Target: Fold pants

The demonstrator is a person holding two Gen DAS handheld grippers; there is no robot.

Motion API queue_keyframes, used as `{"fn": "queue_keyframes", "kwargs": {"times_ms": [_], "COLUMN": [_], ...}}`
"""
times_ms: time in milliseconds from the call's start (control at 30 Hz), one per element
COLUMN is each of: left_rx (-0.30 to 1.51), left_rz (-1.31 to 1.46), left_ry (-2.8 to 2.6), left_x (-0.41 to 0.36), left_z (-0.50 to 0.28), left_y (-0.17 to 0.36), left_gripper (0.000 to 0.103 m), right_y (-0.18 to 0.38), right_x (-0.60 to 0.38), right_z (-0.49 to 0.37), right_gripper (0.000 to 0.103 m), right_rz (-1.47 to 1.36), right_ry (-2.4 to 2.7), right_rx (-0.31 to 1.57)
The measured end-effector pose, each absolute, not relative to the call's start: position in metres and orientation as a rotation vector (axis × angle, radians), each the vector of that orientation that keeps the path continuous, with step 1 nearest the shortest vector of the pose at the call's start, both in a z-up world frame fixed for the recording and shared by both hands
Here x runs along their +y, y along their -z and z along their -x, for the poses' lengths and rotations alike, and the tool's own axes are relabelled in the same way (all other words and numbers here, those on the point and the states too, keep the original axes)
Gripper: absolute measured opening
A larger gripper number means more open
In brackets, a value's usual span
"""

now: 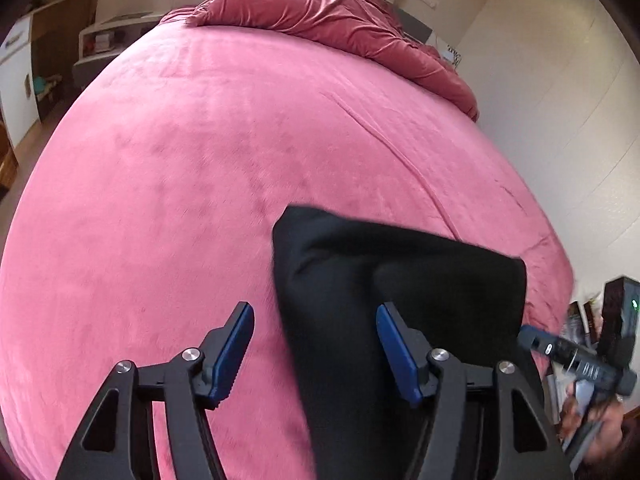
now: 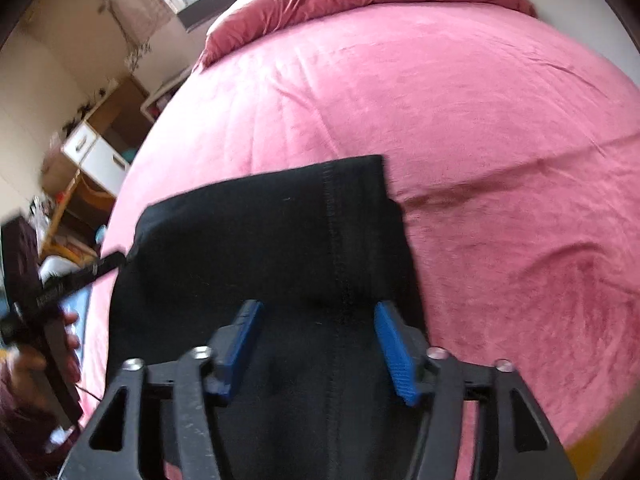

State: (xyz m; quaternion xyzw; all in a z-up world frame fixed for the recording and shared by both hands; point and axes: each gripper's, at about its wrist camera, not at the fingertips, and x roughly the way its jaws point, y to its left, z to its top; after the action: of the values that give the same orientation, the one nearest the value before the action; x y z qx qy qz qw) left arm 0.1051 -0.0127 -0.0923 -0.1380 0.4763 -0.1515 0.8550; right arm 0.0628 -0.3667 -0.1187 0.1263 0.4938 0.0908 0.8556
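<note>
Two grippers, one pair of pants, one large bed. Pink plush bedspread (image 1: 200, 140) fills nearly all of both my views; it is the flat working surface, which I judge is why the garment lies here near the close edge, within reach of both my hands. Rumpled darker-pink duvet (image 1: 340, 16) is bunched at the far end, well apart from the work. Black pants (image 2: 280, 240) lie on the spread as a squarish folded stack, a stitched seam running down the top layer toward my right camera; one layer sits slightly offset from the one beneath at the far right corner. Judged: a fold just laid, another likely to follow. My right gripper (image 2: 318, 344) hangs over the near part of the stack, blue pads wide apart, nothing pressed between them. My left gripper (image 1: 316, 352) straddles the stack's left edge, jaws also spread: one pad over pink spread, the other over black cloth, neither clamping. Hard to make out: black cloth swallows detail, so layer count, waistband and leg ends are unclear. Near edge of the pants is cut off beneath both grippers. Whether pad tips touch the fabric, I cannot tell. Shelving (image 2: 96, 152) beside the bed is blurred.
</note>
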Motion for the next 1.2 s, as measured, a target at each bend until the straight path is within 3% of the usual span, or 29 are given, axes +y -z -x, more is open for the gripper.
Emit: {"fn": "queue_keyframes", "kwargs": {"times_ms": [133, 533, 600, 767, 933, 1200], "left_rx": [1.041, 1.163, 1.167, 1.123, 1.053, 0.941], "left_rz": [0.376, 0.498, 0.512, 0.484, 0.458, 0.413], "left_ry": [0.41, 0.505, 0.515, 0.55, 0.567, 0.497], "left_x": [0.001, -0.019, -0.019, -0.022, -0.014, 0.028], "left_z": [-0.085, -0.092, -0.093, -0.089, -0.082, -0.102], "left_y": [0.106, 0.139, 0.142, 0.128, 0.099, 0.052], "left_gripper": [0.072, 0.072, 0.068, 0.045, 0.041, 0.041], "right_y": [0.123, 0.18, 0.182, 0.174, 0.149, 0.106], "right_x": [-0.39, -0.401, -0.395, -0.391, -0.378, -0.333], "right_z": [-0.052, -0.085, -0.088, -0.081, -0.071, -0.109], "right_gripper": [0.077, 0.076, 0.073, 0.053, 0.045, 0.045], "right_rz": [-0.341, -0.505, -0.475, -0.471, -0.428, -0.382], "right_ry": [-0.199, -0.383, -0.39, -0.415, -0.438, -0.554], "right_rx": [1.047, 1.183, 1.191, 1.169, 1.129, 1.038]}}
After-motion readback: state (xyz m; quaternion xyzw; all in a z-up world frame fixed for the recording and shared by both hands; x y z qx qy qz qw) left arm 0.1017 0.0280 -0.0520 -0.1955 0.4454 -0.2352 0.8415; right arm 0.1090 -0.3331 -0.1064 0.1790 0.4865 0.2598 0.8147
